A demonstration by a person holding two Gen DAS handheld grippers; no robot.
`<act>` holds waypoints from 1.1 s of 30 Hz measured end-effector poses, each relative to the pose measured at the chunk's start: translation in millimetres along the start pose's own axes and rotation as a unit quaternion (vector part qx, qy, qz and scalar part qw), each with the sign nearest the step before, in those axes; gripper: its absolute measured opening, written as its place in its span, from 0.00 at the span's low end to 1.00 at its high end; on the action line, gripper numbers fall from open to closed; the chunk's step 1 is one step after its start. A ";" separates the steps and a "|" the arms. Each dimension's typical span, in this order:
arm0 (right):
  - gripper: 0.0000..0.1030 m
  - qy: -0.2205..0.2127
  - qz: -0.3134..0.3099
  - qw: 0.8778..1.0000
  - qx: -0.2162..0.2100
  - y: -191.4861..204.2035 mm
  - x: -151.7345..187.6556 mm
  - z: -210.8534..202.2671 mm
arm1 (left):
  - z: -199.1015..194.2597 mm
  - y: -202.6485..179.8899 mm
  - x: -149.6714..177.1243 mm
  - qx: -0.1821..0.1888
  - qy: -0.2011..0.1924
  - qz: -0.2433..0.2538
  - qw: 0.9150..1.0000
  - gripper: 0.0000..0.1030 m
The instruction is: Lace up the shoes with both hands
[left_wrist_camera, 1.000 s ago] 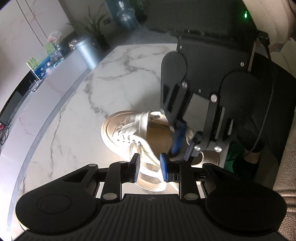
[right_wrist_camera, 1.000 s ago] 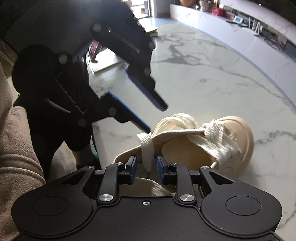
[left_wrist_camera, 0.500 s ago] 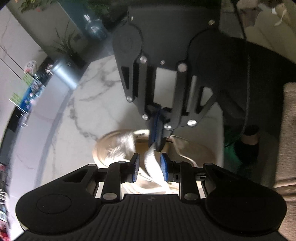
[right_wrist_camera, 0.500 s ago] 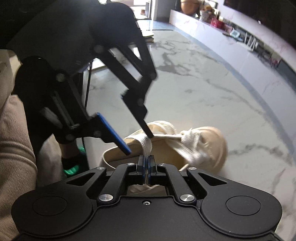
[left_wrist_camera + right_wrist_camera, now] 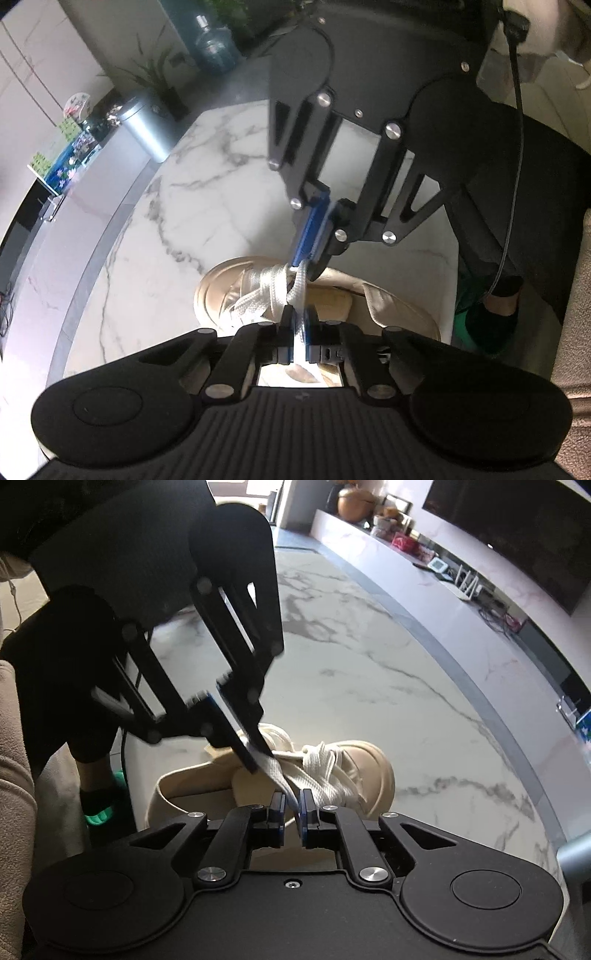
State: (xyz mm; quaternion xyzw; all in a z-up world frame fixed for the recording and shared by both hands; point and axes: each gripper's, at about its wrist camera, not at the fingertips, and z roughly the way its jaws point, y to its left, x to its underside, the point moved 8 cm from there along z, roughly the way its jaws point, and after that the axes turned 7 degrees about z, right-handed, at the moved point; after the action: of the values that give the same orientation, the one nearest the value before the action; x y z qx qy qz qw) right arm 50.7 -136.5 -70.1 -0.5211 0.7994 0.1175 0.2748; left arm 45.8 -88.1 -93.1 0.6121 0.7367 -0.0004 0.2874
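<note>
Marble table [image 5: 369, 672] — shoe [image 5: 373, 771] heel hidden; lace [image 5: 300, 295] ends buried between fingers.

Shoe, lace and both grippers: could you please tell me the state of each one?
Shoe: upright on the marble table, empty, not yet tied.
Lace: threaded at the front, one strand pulled up into each gripper.
Left gripper: shut on the lace, jaws just closed.
Right gripper: shut on the lace, jaws just eased slightly wider.
</note>
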 end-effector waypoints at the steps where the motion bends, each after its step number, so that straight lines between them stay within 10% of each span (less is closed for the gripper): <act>1: 0.06 -0.002 0.002 1.000 0.000 -0.5 0.2 1.4 | -0.9 0.6 0.8 0.000 0.000 -0.002 1.000 0.03; 16: 0.01 0.001 -0.019 1.000 -0.004 4.2 -0.5 -1.0 | 1.4 -2.3 -12.9 -0.023 -0.005 0.042 0.999 0.29; 23: 0.01 0.008 -0.032 0.999 -0.003 4.5 1.9 -3.6 | 14.0 -2.9 -17.0 0.003 0.006 0.052 0.999 0.06; 33: 0.02 0.004 -0.006 1.000 0.005 -4.4 7.3 -6.5 | 21.8 2.9 -10.2 0.011 0.017 0.021 1.000 0.01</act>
State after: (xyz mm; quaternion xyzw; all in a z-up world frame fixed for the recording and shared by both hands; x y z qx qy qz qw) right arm 50.3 -147.1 -68.4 -0.5253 0.7978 0.1092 0.2750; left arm 58.5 -104.2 -106.0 0.6307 0.7281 0.0081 0.2682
